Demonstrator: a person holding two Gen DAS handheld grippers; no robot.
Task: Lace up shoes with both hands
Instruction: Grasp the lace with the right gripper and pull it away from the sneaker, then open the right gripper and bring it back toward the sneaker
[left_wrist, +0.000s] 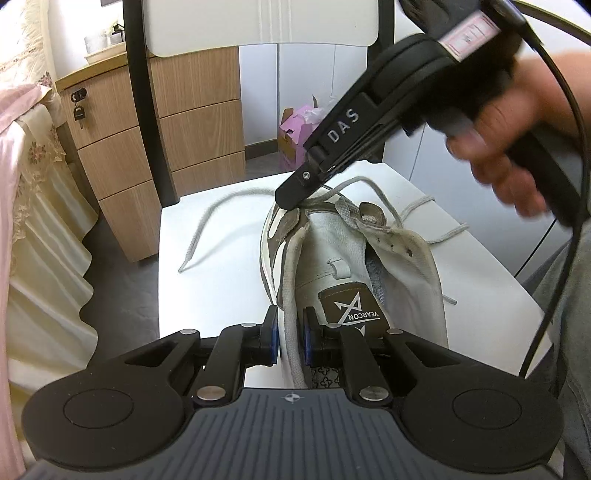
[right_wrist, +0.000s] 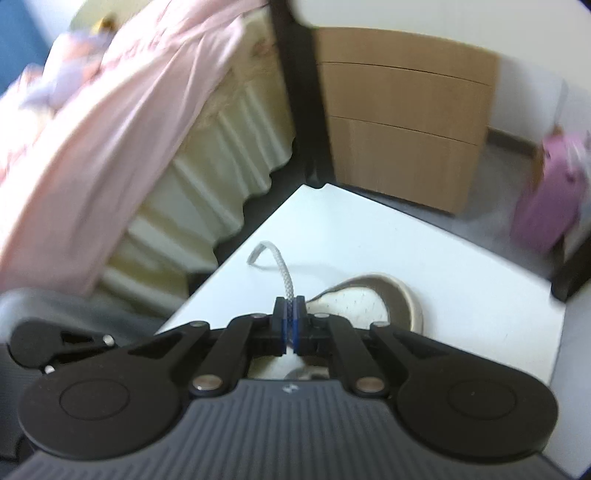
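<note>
While the left hand-held gripper (left_wrist: 289, 329) is squeezing the shoe (left_wrist: 354, 266) collar at the bottom middle of its view, the right hand-held gripper (left_wrist: 291, 203) is reaching the toe above.

Seen from the right wrist, the right hand-held gripper (right_wrist: 289, 317) is pinching the lace (right_wrist: 284, 277), which is running straight up the frame, away over the white seat (right_wrist: 369, 229).
</note>
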